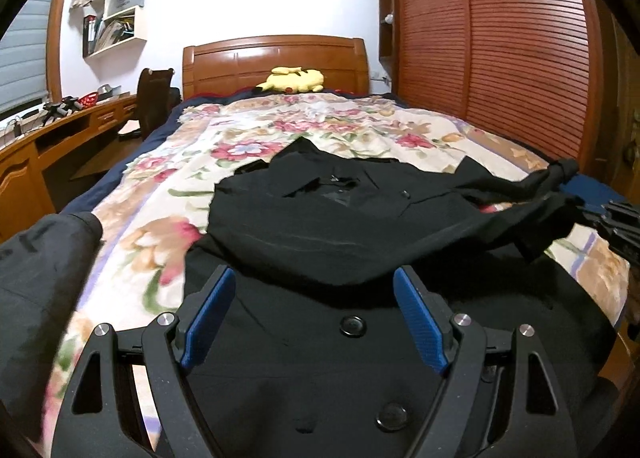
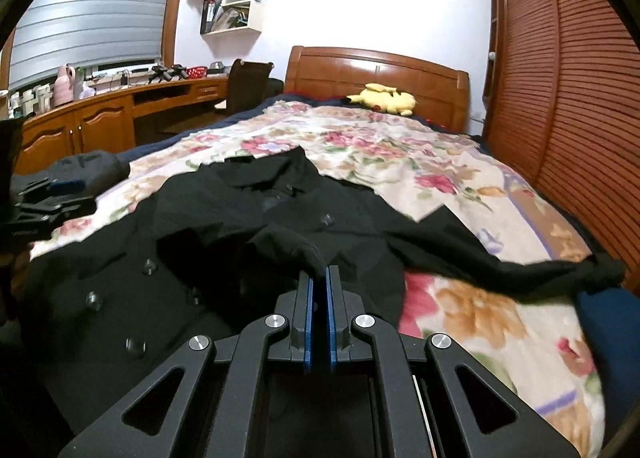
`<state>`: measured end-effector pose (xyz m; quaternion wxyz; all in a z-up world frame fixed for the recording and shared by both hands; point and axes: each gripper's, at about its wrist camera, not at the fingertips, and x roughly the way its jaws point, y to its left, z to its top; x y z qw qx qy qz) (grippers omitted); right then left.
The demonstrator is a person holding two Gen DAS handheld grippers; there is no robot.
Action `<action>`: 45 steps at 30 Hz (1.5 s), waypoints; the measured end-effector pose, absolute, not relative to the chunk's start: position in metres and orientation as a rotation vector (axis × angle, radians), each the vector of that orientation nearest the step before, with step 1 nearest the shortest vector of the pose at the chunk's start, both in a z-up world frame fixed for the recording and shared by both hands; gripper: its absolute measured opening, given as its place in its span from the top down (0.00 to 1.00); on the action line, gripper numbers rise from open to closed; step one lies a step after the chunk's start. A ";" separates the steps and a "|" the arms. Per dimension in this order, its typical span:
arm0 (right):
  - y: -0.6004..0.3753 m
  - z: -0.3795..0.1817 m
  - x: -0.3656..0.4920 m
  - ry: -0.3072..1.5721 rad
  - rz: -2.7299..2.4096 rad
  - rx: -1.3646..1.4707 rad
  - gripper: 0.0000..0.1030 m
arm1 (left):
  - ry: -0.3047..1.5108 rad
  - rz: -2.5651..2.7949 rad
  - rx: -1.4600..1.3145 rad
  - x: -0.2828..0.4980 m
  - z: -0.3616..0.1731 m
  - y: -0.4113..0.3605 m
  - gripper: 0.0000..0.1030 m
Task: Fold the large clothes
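Note:
A large black buttoned coat (image 1: 320, 225) lies spread on the floral quilt (image 1: 160, 185), collar toward the headboard. My left gripper (image 1: 314, 272) hovers open just over the coat's lower front, its blue pads (image 1: 212, 314) wide apart with nothing between them. My right gripper (image 2: 318, 272) is shut, pinching a raised fold of the coat (image 2: 224, 217) by its right side. One sleeve (image 2: 520, 262) trails off toward the bed's right edge. The right gripper (image 1: 616, 221) shows at the right rim of the left wrist view, and the left gripper (image 2: 52, 201) at the left rim of the right wrist view.
Another dark garment (image 1: 40, 266) is bunched at the bed's left edge. A yellow plush toy (image 1: 294, 79) rests by the wooden headboard (image 1: 276, 61). A slatted wardrobe (image 1: 500, 49) runs along the right side. A desk (image 2: 120, 113) and chair (image 2: 248, 85) stand left.

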<state>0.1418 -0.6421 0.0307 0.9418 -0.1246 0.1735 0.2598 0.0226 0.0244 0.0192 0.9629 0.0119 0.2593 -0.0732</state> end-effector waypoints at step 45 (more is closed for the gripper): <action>-0.605 0.019 0.118 0.644 0.654 -0.324 0.70 | 0.521 -0.247 0.038 0.010 0.001 -0.007 0.20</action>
